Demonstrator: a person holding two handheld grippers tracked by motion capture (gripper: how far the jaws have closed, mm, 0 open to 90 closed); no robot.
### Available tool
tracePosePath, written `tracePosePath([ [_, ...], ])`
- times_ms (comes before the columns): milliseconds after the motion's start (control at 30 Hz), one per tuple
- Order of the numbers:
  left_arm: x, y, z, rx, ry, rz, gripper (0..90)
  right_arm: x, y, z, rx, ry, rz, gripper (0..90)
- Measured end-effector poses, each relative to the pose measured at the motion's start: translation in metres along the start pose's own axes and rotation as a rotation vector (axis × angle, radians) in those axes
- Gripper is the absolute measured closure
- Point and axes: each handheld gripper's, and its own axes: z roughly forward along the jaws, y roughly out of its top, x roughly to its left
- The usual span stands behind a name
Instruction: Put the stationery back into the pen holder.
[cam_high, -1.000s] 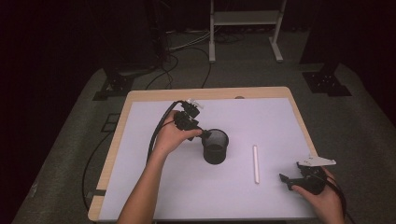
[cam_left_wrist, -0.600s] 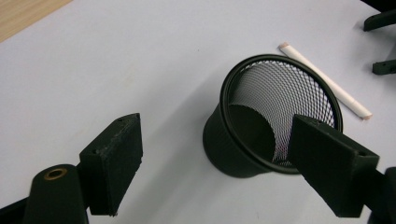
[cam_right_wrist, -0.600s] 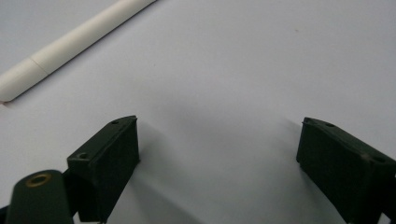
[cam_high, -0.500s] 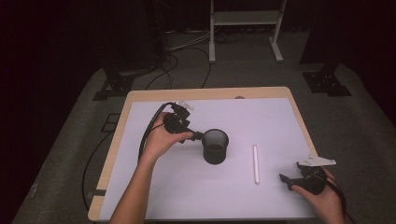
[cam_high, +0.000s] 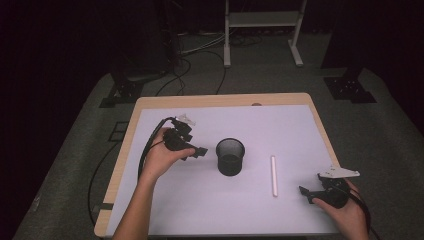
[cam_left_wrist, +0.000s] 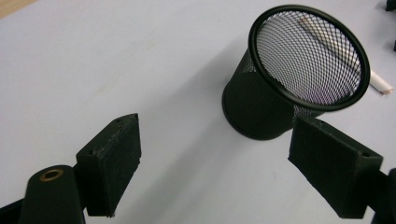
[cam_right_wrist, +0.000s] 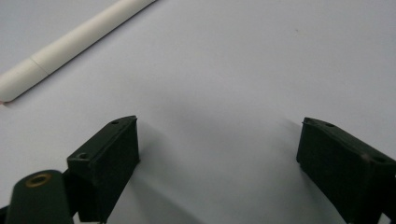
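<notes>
Since a second ago my left gripper has backed off to nine o'clock of the mesh pen cup, jaws spread; right gripper rests spread at four o'clock of the white pen, probably awaiting pickup.

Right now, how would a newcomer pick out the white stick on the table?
Find the white-covered table, then the black mesh cup near its middle. Just right of the cup lies the white stick: thin, pale and flat on the surface, unlike the dark upright cup.

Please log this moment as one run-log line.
left claw: open, beside mesh cup | right claw: open, empty | white pen: flat on table
</notes>
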Motion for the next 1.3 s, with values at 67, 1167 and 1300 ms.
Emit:
tracePosePath([
  [67,0.0,-0.008,-0.002,-0.009,0.014,-0.004,16.0,0.0,0.0,0.0,-0.001,-0.001,0.0,11.7],
  [1167,0.003,-0.106,0.002,-0.018,0.094,-0.043,14.5,0.0,0.001,0.0,0.004,-0.001,0.0,11.6],
  [1300,0.004,-0.115,0.005,-0.007,0.1,-0.044,11.9,0.0,0.001,0.0,0.006,-0.001,0.005,11.8],
])
